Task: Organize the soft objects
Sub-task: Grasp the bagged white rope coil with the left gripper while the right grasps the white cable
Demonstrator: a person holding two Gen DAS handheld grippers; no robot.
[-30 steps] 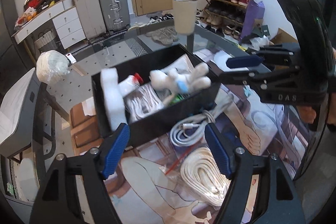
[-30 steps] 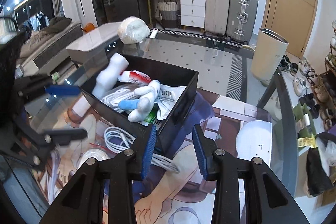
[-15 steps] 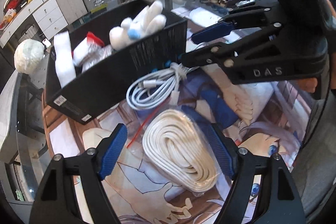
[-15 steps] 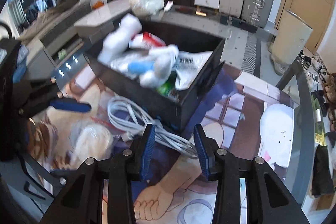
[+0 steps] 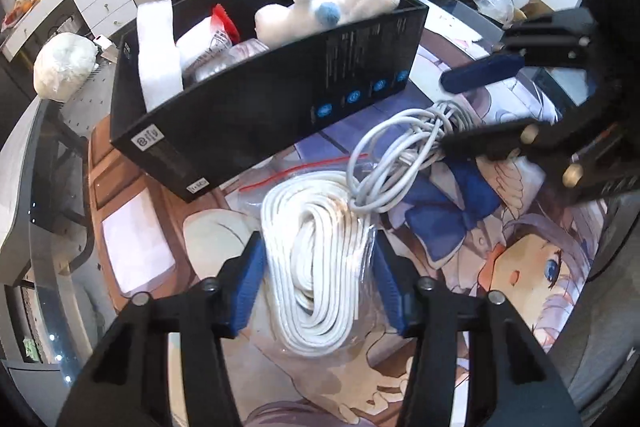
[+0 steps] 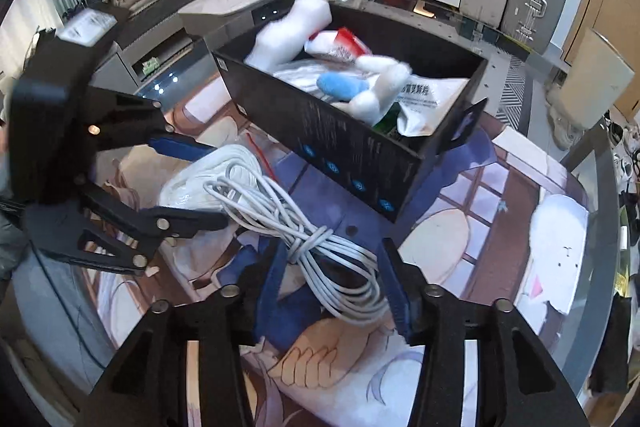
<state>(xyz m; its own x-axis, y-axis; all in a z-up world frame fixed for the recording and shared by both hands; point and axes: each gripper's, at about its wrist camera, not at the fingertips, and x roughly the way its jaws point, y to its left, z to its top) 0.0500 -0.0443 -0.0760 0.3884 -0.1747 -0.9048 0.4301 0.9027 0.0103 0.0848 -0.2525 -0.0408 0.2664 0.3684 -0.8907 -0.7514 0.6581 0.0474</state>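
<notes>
Left gripper (image 5: 318,279), bottom centre of its own view, has just been closing: both blue pads now press the sides of the bagged white cord coil (image 5: 316,267), so it's gripping that coil. The coil lies on the printed table mat (image 5: 520,259), in a clear bag w/ a red zip strip.

Right gripper (image 6: 334,287), bottom centre of the right wrist view, has just been opening. Its jaws stand apart around the grey cable bundle (image 6: 320,247), which lies between them on the mat; left pad is at the knot, right pad shows a gap, so not clamped.

The bundle overlaps the top edge of the coil, just below the black box (image 5: 248,115), upper centre of the left view. Inside the box: white plush toy (image 5: 340,11) w/ blue spot, white foam block (image 5: 158,51) at the left end, and packets.
</notes>
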